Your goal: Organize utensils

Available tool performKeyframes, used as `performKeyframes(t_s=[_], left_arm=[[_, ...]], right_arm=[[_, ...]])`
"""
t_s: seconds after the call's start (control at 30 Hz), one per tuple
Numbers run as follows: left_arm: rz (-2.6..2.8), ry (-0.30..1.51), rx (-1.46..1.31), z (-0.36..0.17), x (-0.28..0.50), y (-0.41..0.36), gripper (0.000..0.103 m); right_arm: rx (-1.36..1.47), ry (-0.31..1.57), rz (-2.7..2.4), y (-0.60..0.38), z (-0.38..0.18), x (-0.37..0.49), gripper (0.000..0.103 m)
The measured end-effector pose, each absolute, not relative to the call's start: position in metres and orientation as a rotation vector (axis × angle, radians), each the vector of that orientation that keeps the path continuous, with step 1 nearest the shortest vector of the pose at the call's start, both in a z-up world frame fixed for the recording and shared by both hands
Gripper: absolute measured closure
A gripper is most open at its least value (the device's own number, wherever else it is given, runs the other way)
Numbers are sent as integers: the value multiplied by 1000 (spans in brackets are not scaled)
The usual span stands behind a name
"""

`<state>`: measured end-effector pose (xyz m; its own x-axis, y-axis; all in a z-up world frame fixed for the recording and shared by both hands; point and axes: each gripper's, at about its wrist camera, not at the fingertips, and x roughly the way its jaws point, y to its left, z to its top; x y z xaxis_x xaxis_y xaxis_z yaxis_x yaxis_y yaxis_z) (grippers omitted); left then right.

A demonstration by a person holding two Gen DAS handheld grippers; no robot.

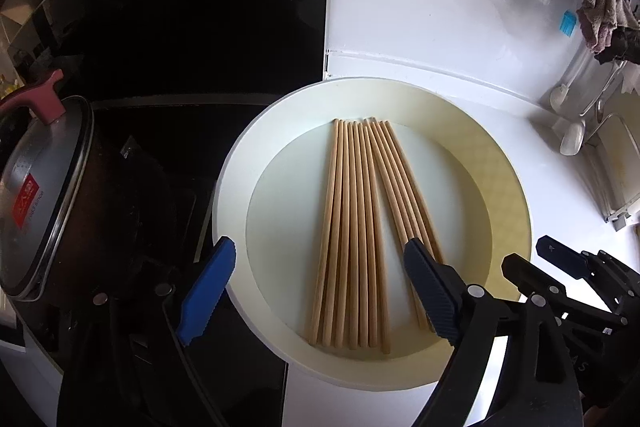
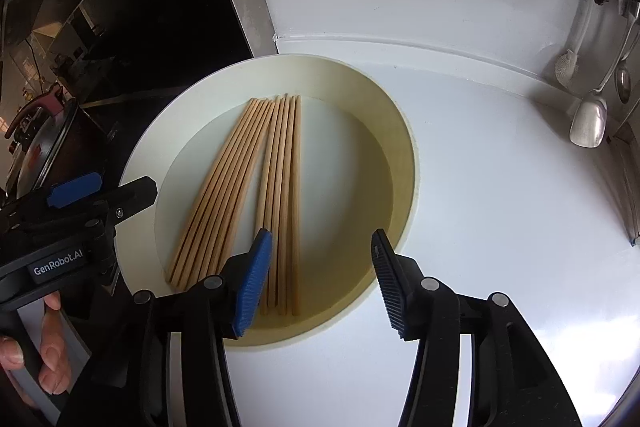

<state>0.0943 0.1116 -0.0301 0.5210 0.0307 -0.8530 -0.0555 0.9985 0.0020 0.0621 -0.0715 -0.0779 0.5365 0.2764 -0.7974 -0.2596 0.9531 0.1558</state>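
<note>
A round, cream-white shallow plate (image 1: 240,163) sits on a white countertop (image 1: 420,7) and fills the middle of the left wrist view. On its flat floor lie about a dozen pale wooden chopsticks (image 1: 352,227), side by side in two bundles: their far ends meet near the plate's upper middle and the bundles fan apart toward the bottom of the frame, with a bare wedge of plate between them. The right wrist view shows the same plate (image 2: 136,195) and chopsticks (image 2: 248,179) left of centre.

The left gripper (image 1: 320,259) hangs over the near part of the plate with its jaws spread wide. The left-hand bundle lies between and below its blue-padded fingers (image 1: 208,287), which press on nothing; the right-hand finger overlaps the other bundle in the picture, though contact cannot be judged. The right gripper (image 2: 320,251) stands about half open above the plate's lower right part, its left pad over the near ends of the right-hand bundle, gripping nothing.

At the left edge of the left wrist view stands a dark pot with a glass lid and reddish knob (image 1: 44,187) on a black stovetop (image 1: 180,27). At the upper right, a grey-brown cloth (image 1: 604,23) hangs by the wall, with a white spoon (image 1: 572,139) below it. In the lower left of the right wrist view, a person's hand (image 2: 48,359) holds the left gripper's handle.
</note>
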Motion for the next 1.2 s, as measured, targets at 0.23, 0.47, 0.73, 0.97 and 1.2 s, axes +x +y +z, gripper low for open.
performKeyframes(t_s=[0.23, 0.47, 0.73, 0.97, 1.2], left_arm=[[59, 993, -13, -15, 72, 106, 14], [79, 978, -21, -6, 59, 100, 10], [104, 971, -29, -1, 52, 98, 9], [122, 959, -33, 4, 47, 98, 9], [140, 955, -26, 7, 44, 97, 6]], right_arm=[[38, 903, 302, -80, -59, 44, 44], [27, 890, 316, -81, -48, 37, 43], [17, 881, 325, -83, -42, 33, 43], [14, 870, 329, -83, -37, 29, 41], [15, 864, 331, -83, -34, 25, 40]])
